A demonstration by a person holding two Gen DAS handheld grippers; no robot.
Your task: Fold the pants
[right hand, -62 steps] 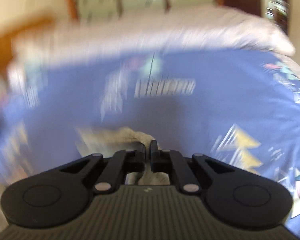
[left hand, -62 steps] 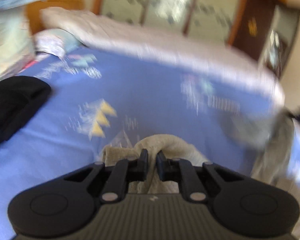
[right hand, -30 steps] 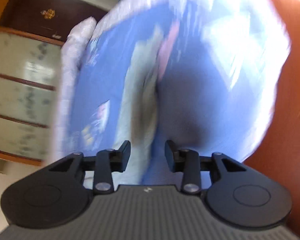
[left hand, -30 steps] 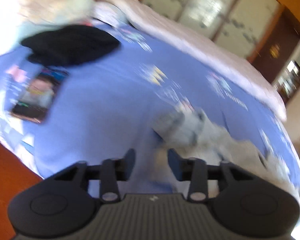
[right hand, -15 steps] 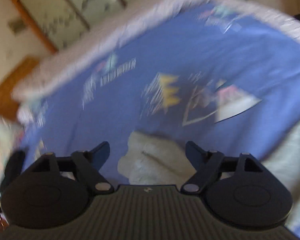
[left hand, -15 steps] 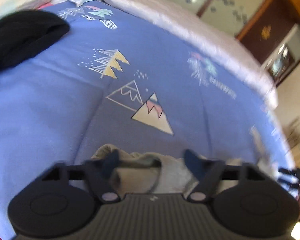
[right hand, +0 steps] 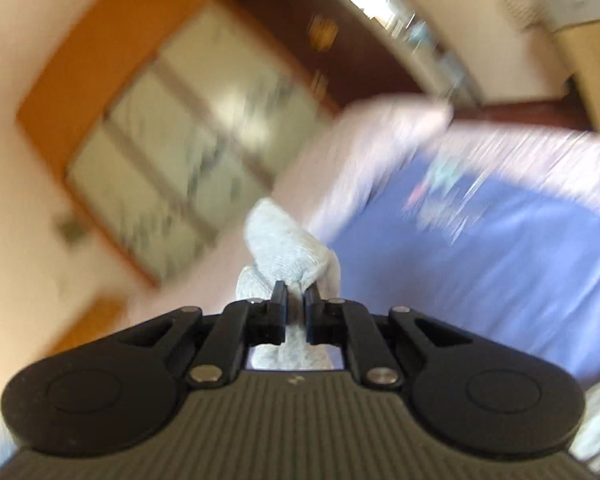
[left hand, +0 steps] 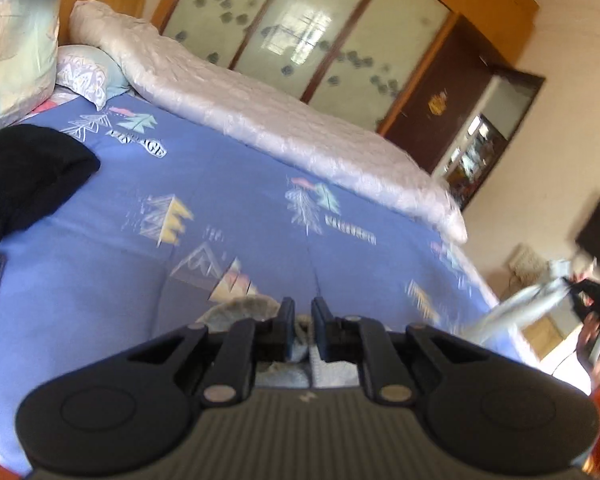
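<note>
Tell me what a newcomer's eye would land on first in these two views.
The big blue bedsheet with mountain prints fills the left view, with a black garment at its left edge. Low in each view, a hand-held gripper pinches pale grey pants: the left hand-held gripper close over the sheet, the right hand-held gripper, jaws closing, with the cloth bunched above its fingertips. A long white quilt lies along the bed's far side.

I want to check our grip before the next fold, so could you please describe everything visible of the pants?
The pants are light grey, soft and knit-looking, bunched rather than flat. One bunch is pinched in the left gripper just above the blue bedsheet. Another is pinched in the right gripper, whose jaws are closing on it, a rounded fold poking out beyond the tips. In the left view, a stretch of cloth runs to the far right, off the bed.
</note>
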